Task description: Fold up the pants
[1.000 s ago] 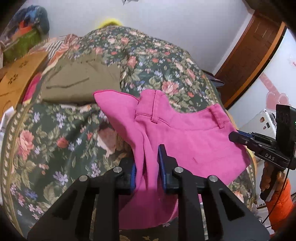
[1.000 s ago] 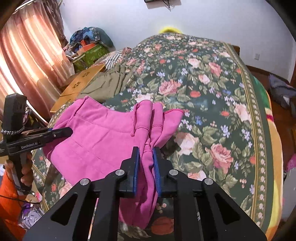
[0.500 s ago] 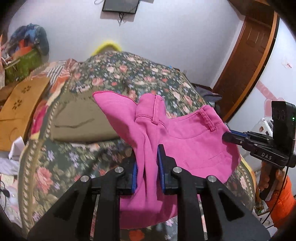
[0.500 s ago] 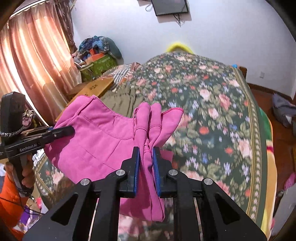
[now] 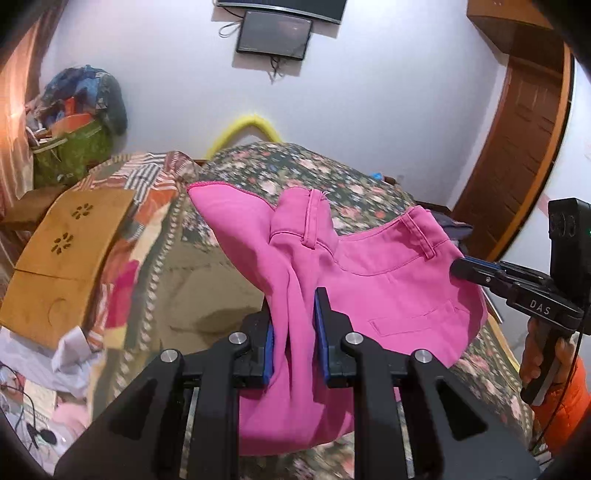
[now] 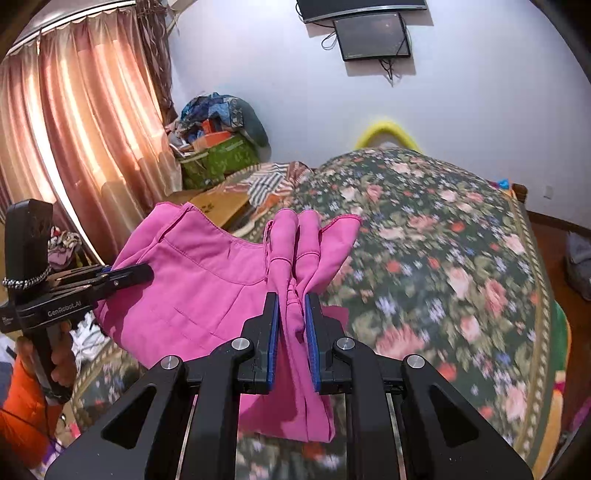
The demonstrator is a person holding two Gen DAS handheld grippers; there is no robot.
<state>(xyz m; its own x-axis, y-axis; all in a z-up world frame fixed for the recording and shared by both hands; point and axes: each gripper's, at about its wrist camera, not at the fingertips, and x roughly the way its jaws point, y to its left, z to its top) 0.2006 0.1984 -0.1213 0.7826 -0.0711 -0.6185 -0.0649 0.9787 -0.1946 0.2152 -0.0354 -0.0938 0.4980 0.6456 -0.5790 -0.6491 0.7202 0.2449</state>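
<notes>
Bright pink pants (image 5: 388,280) hang by the waistband between my two grippers, above the floral bed (image 6: 443,258). In the left wrist view my left gripper (image 5: 294,297) is shut on a bunched fold of the waistband, and cloth droops below the blue pads. At that view's right edge, the right gripper (image 5: 465,267) pinches the other end of the band. The right wrist view shows my right gripper (image 6: 291,297) shut on gathered pink pants (image 6: 207,288), with the left gripper (image 6: 144,273) clamped at the far left. A hand in an orange sleeve holds each handle.
An olive folded garment (image 5: 207,295) lies on the bed under the pink cloth. A wooden board (image 5: 70,251), striped cloth (image 5: 147,173) and a green bag heap (image 5: 70,151) sit left. A curtain (image 6: 74,129) hangs left, a door (image 5: 517,147) stands right, and a wall screen (image 6: 373,35) hangs ahead.
Both grippers have risen and pulled back with the pants, lifting the waistband off the bed. Both views have tilted up, so the wall screen now shows. Both grips are unchanged.
</notes>
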